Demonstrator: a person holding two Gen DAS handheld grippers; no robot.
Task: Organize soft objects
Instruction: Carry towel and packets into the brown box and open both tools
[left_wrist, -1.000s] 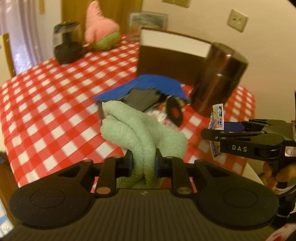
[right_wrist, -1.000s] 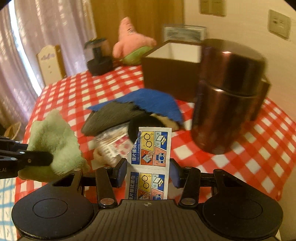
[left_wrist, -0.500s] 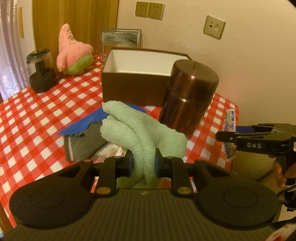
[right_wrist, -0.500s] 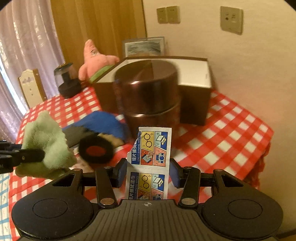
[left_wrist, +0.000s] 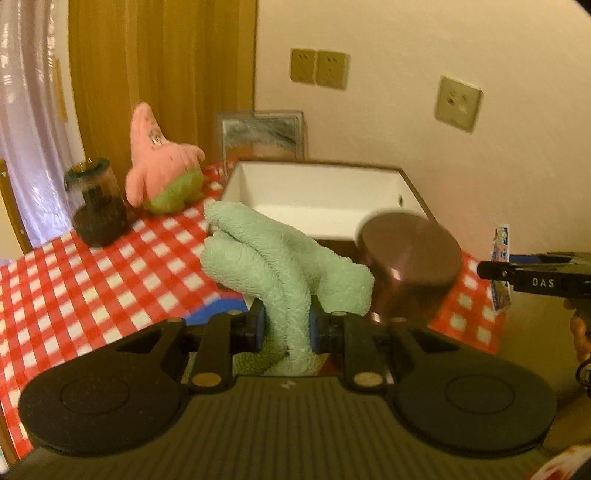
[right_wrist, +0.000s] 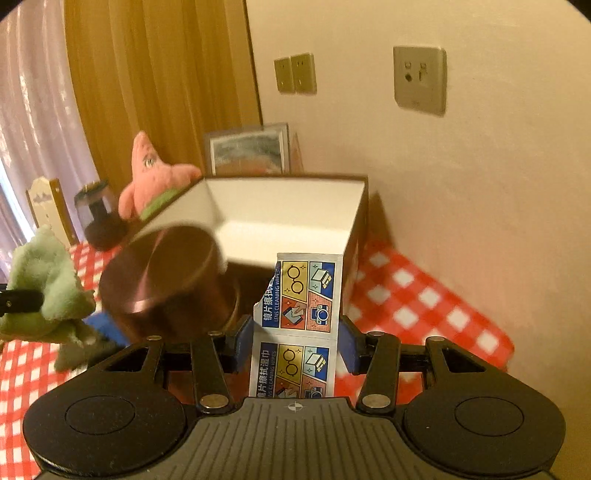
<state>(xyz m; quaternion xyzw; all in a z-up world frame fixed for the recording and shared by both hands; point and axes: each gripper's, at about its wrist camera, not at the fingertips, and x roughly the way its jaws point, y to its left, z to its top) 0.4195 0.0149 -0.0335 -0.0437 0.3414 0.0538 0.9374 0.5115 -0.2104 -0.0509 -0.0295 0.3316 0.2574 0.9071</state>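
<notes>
My left gripper (left_wrist: 286, 326) is shut on a folded pale green towel (left_wrist: 273, 254), held above the red checked tablecloth (left_wrist: 85, 291). My right gripper (right_wrist: 295, 341) is shut on a strip of lens wipe packets (right_wrist: 301, 317) that stands upright between its pads. Just beyond both sits an open brown box (left_wrist: 321, 192) with a white, bare inside, also in the right wrist view as the box (right_wrist: 291, 210). The towel (right_wrist: 44, 288) shows at the left edge of the right wrist view. The packets (left_wrist: 501, 267) and the right gripper's fingers (left_wrist: 532, 279) show at the right of the left wrist view.
A brown cylindrical canister (left_wrist: 406, 266) stands in front of the box, between the grippers and it. A pink star plush (left_wrist: 159, 166) and a dark jar (left_wrist: 98, 206) sit far left. A framed picture (left_wrist: 264, 134) leans on the wall behind the box. Blue cloth (right_wrist: 107, 325) lies below.
Both grippers have risen and moved toward the box with their loads held. The box's inside now shows from above, and the canister has dropped lower in both views.
</notes>
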